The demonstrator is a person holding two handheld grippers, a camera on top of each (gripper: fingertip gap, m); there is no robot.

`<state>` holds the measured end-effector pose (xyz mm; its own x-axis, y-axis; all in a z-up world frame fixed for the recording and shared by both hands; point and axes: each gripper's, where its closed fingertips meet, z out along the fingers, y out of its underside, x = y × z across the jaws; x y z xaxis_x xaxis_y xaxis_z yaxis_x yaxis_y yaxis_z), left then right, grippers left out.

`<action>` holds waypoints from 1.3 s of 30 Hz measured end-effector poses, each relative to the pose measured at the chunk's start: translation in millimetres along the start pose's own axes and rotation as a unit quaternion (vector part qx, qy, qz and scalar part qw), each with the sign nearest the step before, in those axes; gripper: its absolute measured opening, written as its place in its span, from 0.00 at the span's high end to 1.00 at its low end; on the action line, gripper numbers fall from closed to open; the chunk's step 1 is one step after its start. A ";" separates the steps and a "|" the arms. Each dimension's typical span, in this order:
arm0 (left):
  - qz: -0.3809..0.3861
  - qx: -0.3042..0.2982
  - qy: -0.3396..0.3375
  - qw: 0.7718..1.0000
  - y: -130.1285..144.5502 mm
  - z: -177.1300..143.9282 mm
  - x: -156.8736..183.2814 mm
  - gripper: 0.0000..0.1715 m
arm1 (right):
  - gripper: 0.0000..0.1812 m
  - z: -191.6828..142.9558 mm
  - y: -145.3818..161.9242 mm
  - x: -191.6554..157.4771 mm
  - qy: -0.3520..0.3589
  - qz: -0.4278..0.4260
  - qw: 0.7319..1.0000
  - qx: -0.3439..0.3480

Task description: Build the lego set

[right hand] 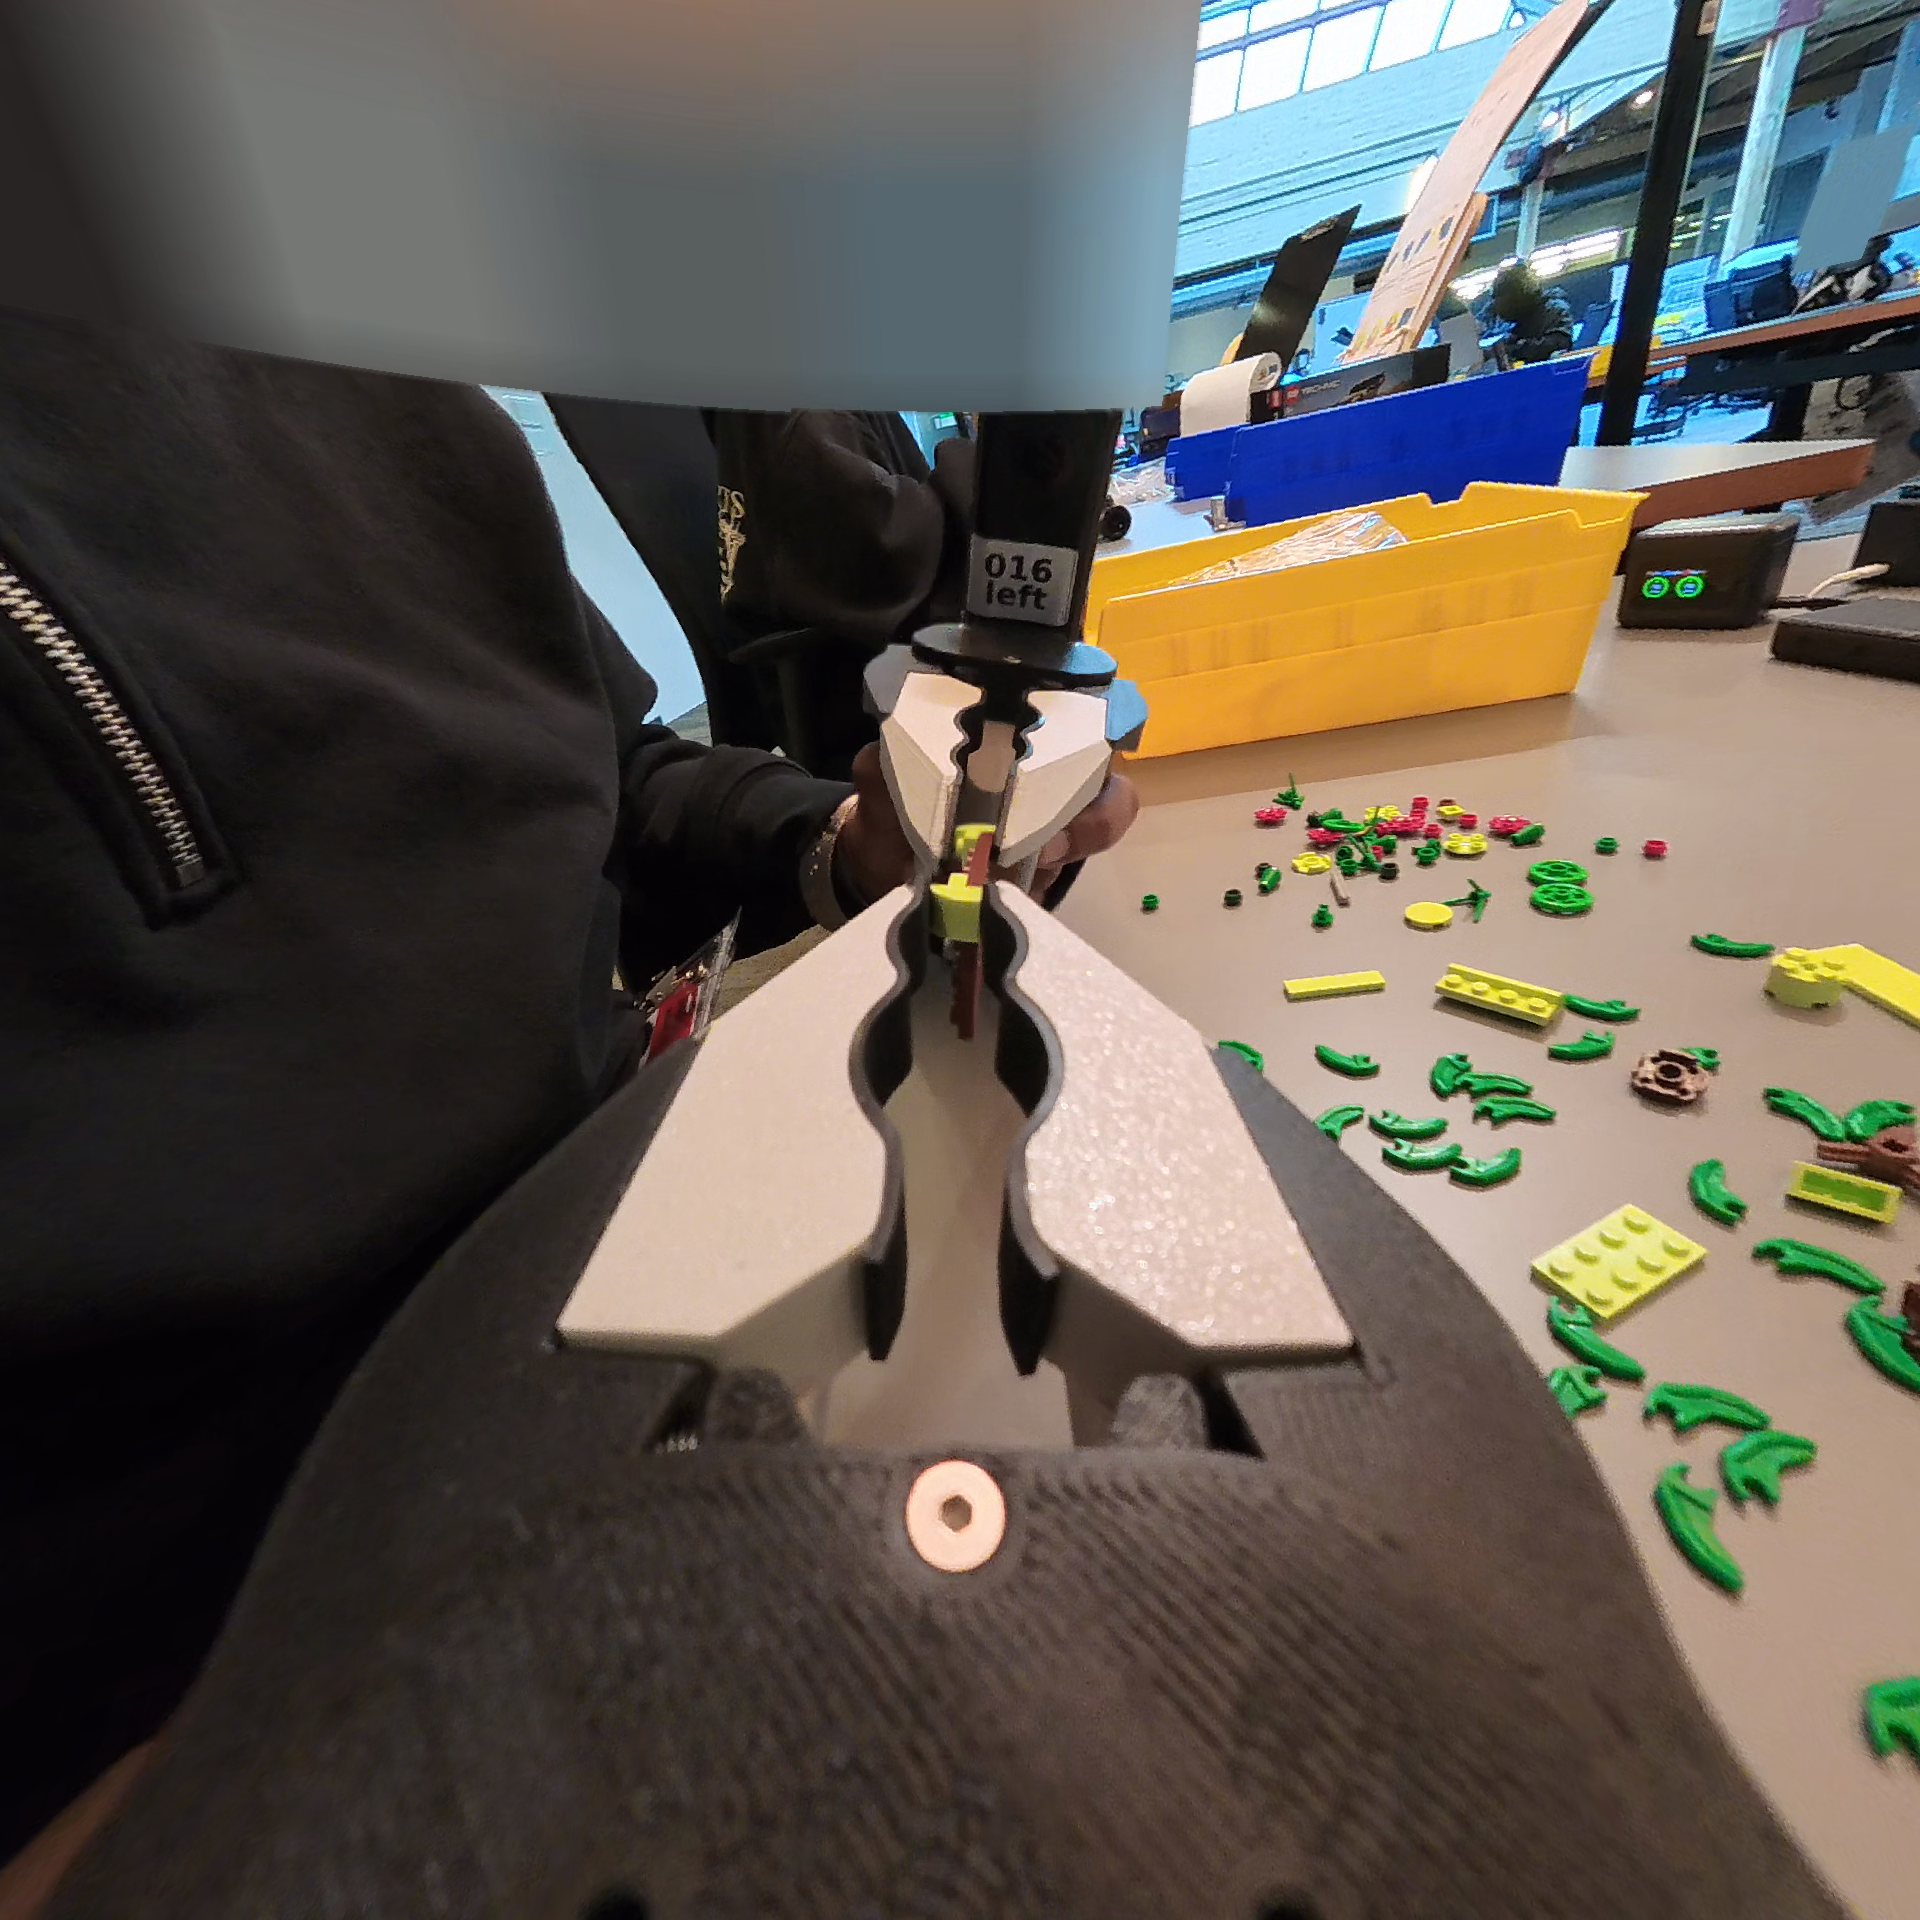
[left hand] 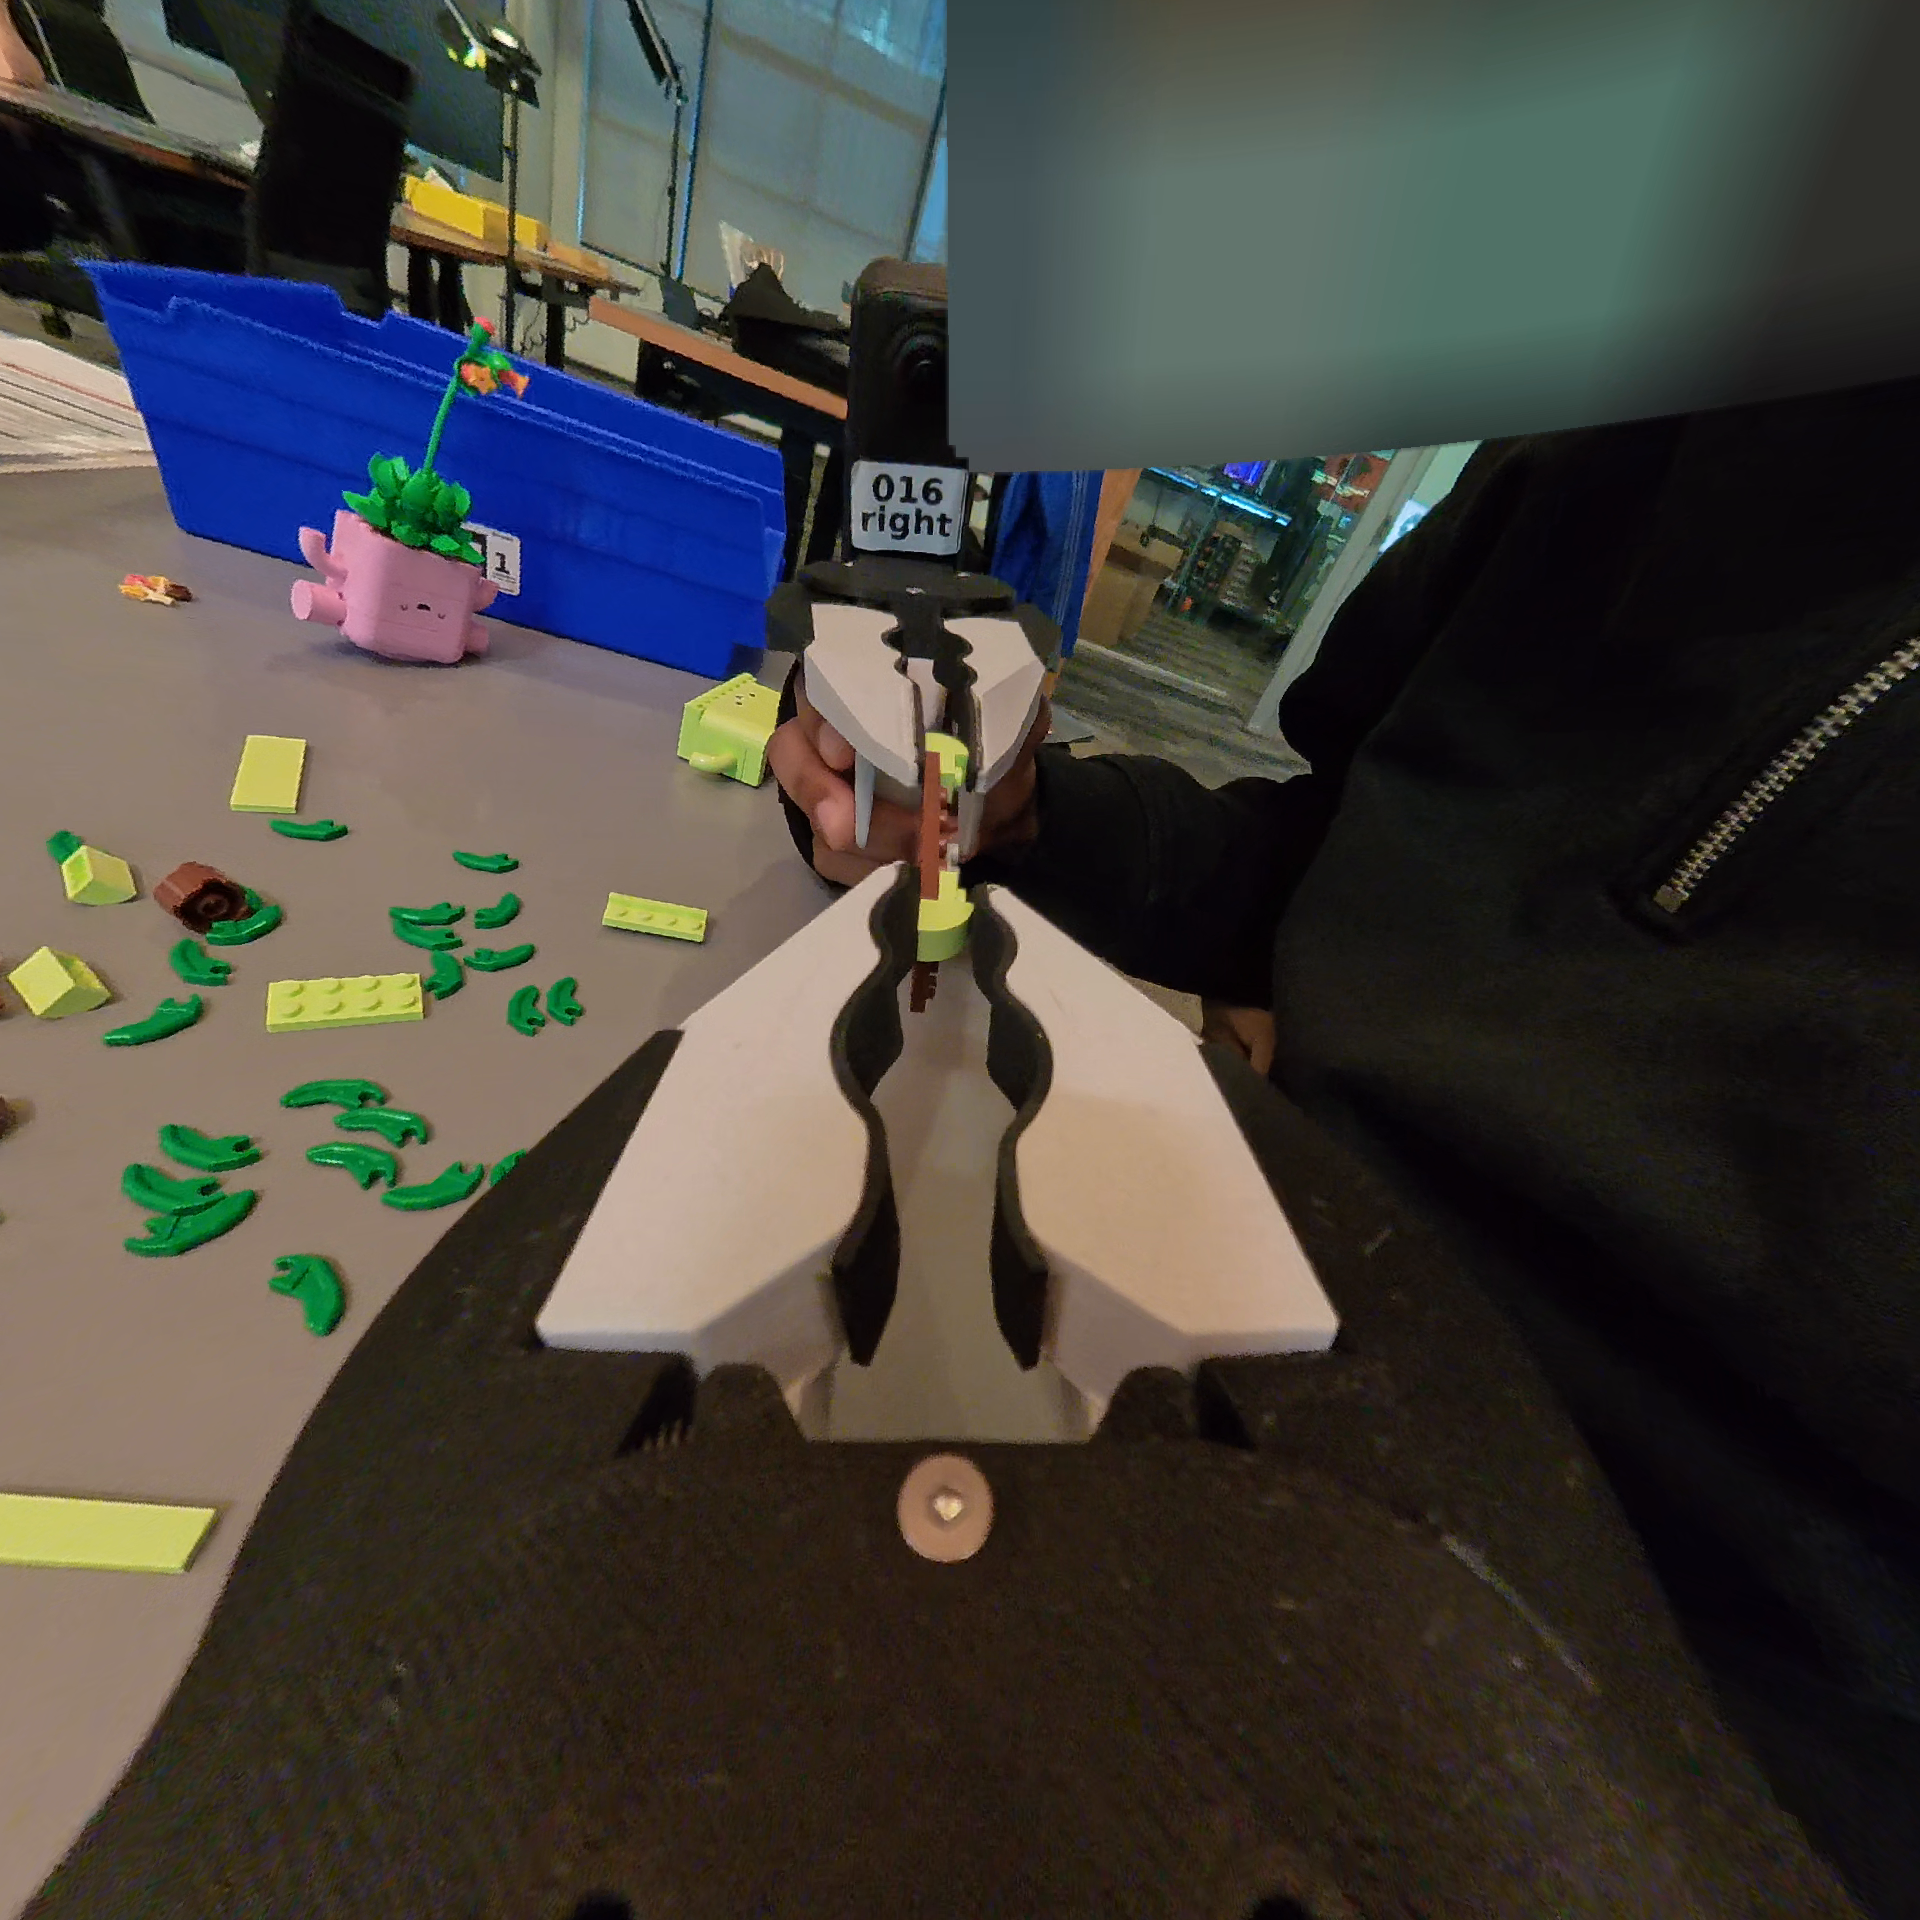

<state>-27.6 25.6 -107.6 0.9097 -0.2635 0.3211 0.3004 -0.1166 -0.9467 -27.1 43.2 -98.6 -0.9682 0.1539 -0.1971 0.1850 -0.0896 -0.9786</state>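
My left gripper (left hand: 940, 914) and right gripper (right hand: 956, 906) face each other tip to tip above the grey table's near edge (left hand: 156, 1382). Both are shut on one small assembly: a thin brown plate (left hand: 927, 831) standing on edge with lime round pieces (left hand: 943, 930) on it. In the right wrist view the lime piece (right hand: 958, 902) sits between my fingertips and the brown plate (right hand: 968, 992) runs back between the jaws. The right gripper (left hand: 935, 774) shows farther off in the left wrist view, and the left gripper (right hand: 977, 836) in the right wrist view.
A pink pot with a green plant (left hand: 400, 592) stands before a blue bin (left hand: 468, 457). A lime cube (left hand: 732, 727), lime plates (left hand: 343, 1003) and several green leaf pieces (left hand: 353, 1132) lie loose. A yellow bin (right hand: 1351, 623) and small flower pieces (right hand: 1392, 831) lie farther off. A person in a black jacket (right hand: 312, 727) is close behind.
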 end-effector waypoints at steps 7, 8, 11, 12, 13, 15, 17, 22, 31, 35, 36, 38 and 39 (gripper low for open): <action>0.028 -0.018 -0.043 0.999 4.6 0.0 -10.0 0.87 | 0.96 -3.9 -3.7 7.8 0.021 0.000 1.000 0.010; 0.030 -0.018 -0.050 0.998 4.3 -0.7 -12.3 0.85 | 0.96 -3.9 -3.6 8.6 0.022 0.000 1.000 0.009; 0.048 -0.037 -0.067 0.996 3.5 -6.2 -15.0 0.83 | 0.96 -3.4 -1.6 8.3 0.023 0.000 1.000 0.002; 0.055 -0.048 -0.070 0.995 2.1 -9.5 -13.2 0.83 | 0.96 -3.3 -0.6 7.1 0.019 0.003 1.000 -0.003; 0.060 -0.058 -0.071 0.994 -0.7 -12.7 -10.1 0.84 | 0.96 -2.8 1.6 6.0 0.014 0.008 1.000 -0.011; 0.063 -0.071 -0.065 0.993 -7.6 -17.4 -1.2 0.86 | 0.96 -0.2 8.8 3.0 0.002 0.015 0.999 -0.033; 0.061 -0.096 -0.054 0.992 -8.5 -19.7 6.9 0.87 | 0.96 5.3 17.5 -1.3 -0.009 0.013 0.998 -0.062; 0.067 -0.246 -0.063 0.965 31.0 -23.0 7.1 0.89 | 0.96 16.0 35.8 -7.8 -0.025 0.003 0.992 -0.124; 0.062 -0.293 -0.059 0.952 55.4 -17.5 4.5 0.94 | 0.96 16.9 39.8 -8.6 -0.029 -0.003 0.990 -0.141; 0.067 -0.288 -0.059 0.953 53.1 -15.6 5.6 0.96 | 0.96 19.0 47.0 -9.2 -0.028 -0.008 0.986 -0.166; 0.067 -0.292 -0.061 0.952 54.4 -16.2 4.8 0.97 | 0.96 19.8 49.4 -9.8 -0.028 -0.010 0.984 -0.173; 0.065 -0.299 -0.062 0.950 57.5 -17.1 3.9 0.96 | 0.96 20.8 53.1 -10.6 -0.028 -0.012 0.982 -0.185; 0.065 -0.301 -0.060 0.949 58.6 -17.2 4.6 0.96 | 0.96 21.2 54.1 -10.9 -0.028 -0.011 0.982 -0.188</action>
<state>-10.8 1.2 -161.1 0.9648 -0.2059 0.1633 -0.0019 -0.6270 -0.7790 -10.1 15.9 -148.2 -0.9787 0.0957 -0.1818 0.2019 0.2844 -0.9372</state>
